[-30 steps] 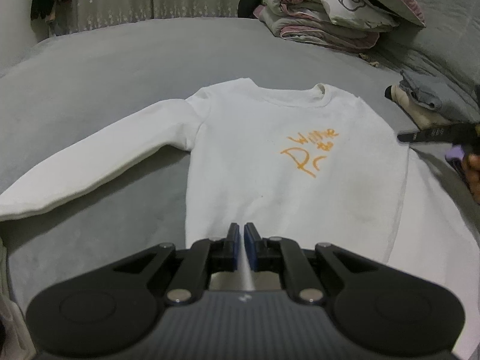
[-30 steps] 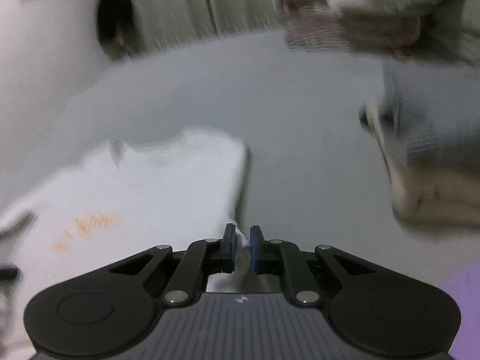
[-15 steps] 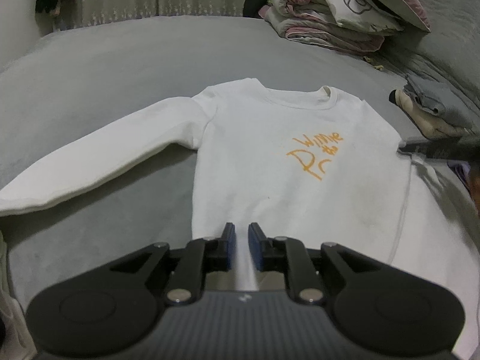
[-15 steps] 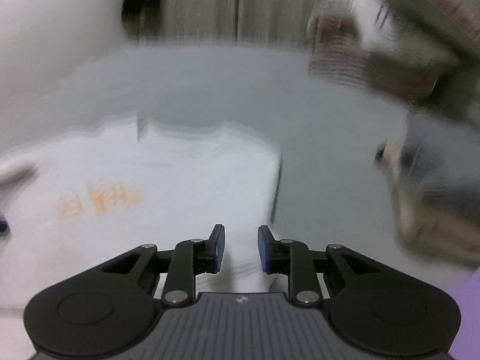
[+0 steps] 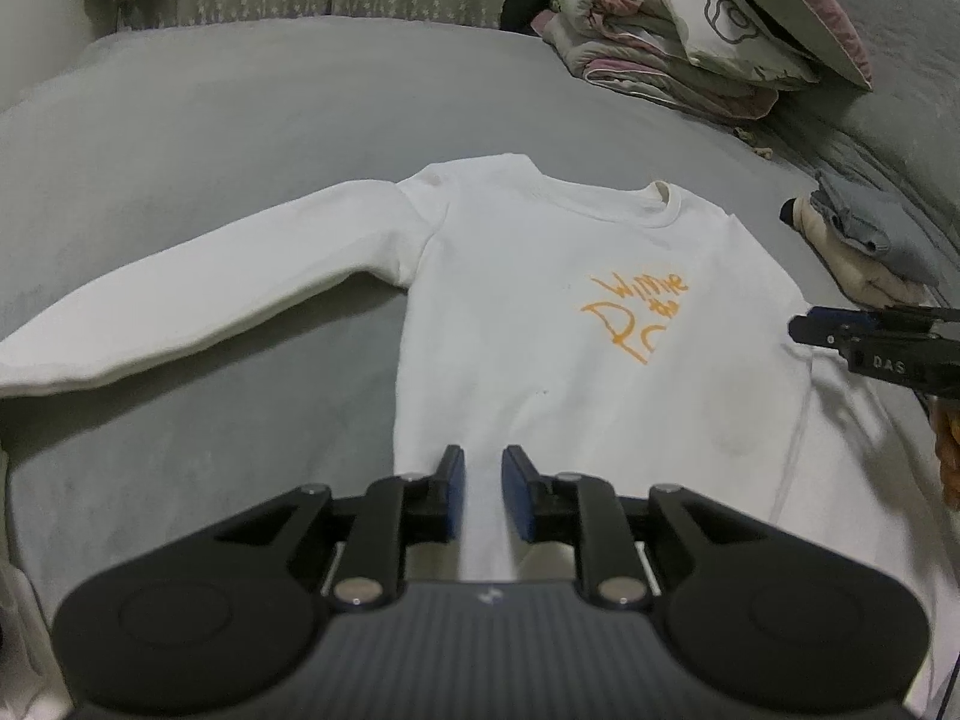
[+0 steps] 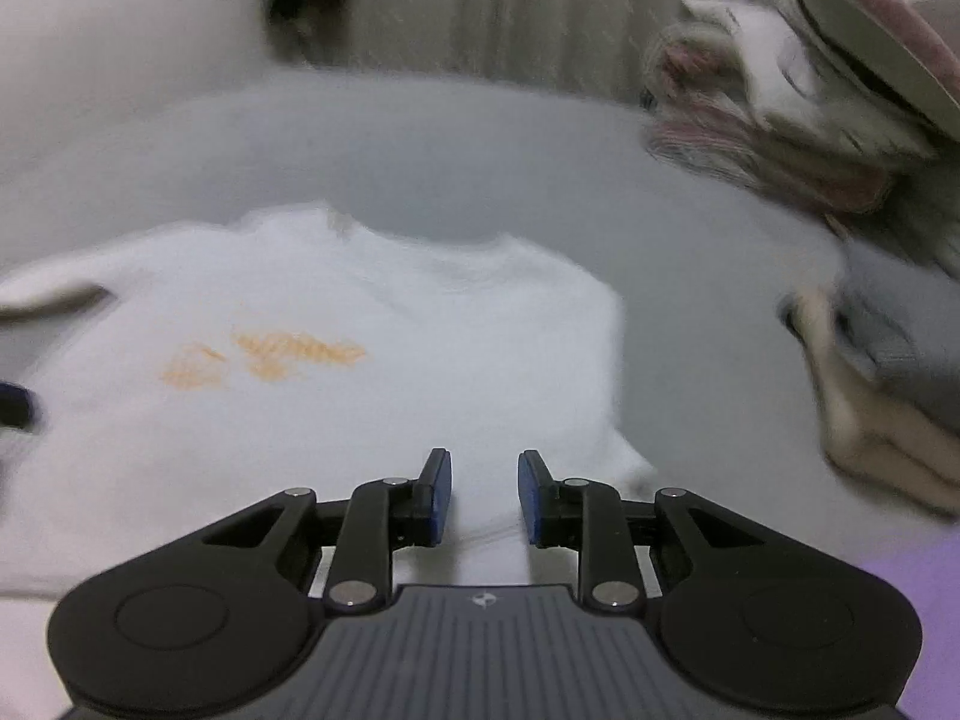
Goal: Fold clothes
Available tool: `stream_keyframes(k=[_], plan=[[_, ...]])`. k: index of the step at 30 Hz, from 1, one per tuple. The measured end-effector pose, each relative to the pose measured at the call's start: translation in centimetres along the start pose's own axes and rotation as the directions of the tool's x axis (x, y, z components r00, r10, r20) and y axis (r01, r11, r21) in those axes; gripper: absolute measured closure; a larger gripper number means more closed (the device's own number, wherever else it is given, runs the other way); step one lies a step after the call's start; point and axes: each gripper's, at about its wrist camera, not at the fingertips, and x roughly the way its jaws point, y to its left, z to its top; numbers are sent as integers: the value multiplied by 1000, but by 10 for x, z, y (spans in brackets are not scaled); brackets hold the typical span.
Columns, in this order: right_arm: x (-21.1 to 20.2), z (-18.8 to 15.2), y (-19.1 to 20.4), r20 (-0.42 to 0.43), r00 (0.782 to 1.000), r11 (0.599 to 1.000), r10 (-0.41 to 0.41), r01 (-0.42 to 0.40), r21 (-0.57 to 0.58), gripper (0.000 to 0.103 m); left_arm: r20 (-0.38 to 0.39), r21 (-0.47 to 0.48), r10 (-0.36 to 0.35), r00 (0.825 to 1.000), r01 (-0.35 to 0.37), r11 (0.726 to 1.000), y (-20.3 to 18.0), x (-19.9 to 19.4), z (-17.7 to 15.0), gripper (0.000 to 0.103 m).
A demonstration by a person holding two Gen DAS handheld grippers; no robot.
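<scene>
White sweatshirt [image 5: 528, 324] flat, front up — orange lettering; one sleeve outstretched

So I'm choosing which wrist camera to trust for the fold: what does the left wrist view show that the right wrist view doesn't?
Only the left view shows the long sleeve spread out flat, sharp lettering, and the right gripper from the side. Only the right view shows the sweatshirt's straight right edge and a purple patch, though blurred. Both show the white sweatshirt, the grey bed, folded bedding, and gaping jaws, which have just been opening, over the fabric.
</scene>
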Motion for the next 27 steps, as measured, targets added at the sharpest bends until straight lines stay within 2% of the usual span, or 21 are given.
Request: stream_keyframes(k=[3, 5, 8, 9, 12, 16, 18, 20, 24, 27], plan=[[13, -12, 24, -53, 999, 999, 8, -10, -35, 76, -4, -18, -1, 1000, 1, 1000, 3, 1, 1, 87], [11, -11, 35, -58, 998, 998, -31, 28, -52, 76, -3, -35, 5, 1000, -5, 999, 6, -1, 3, 86], [-8, -6, 49, -22, 998, 997, 60, -61, -47, 76, 10, -61, 22, 1000, -22, 998, 14, -4, 8, 82], [-9, -7, 59, -27, 995, 994, 95, -96, -55, 76, 17, -70, 30, 999, -29, 997, 17, -6, 9, 78], [-8, -12, 92, -64, 978, 975, 200, -205, -88, 75, 26, -117, 57, 998, -53, 992, 28, -8, 15, 75], [-13, -19, 134, -32, 988, 950, 154, -157, -270, 75, 24, -194, 53, 998, -48, 980, 44, -13, 19, 75], [-21, -17, 141, -17, 974, 935, 225, -221, -278, 75, 36, -213, 70, 997, -61, 975, 51, -17, 21, 73], [-26, -16, 148, -19, 947, 918, 322, -317, -239, 75, 48, -234, 91, 995, -78, 969, 59, -20, 24, 72], [-21, -30, 183, -80, 910, 858, 406, -410, -310, 73, 47, -279, 112, 993, -94, 956, 71, -21, 26, 72], [-23, -35, 201, -67, 917, 836, 393, -387, -389, 69, 41, -292, 109, 993, -93, 952, 72, -19, 26, 72]])
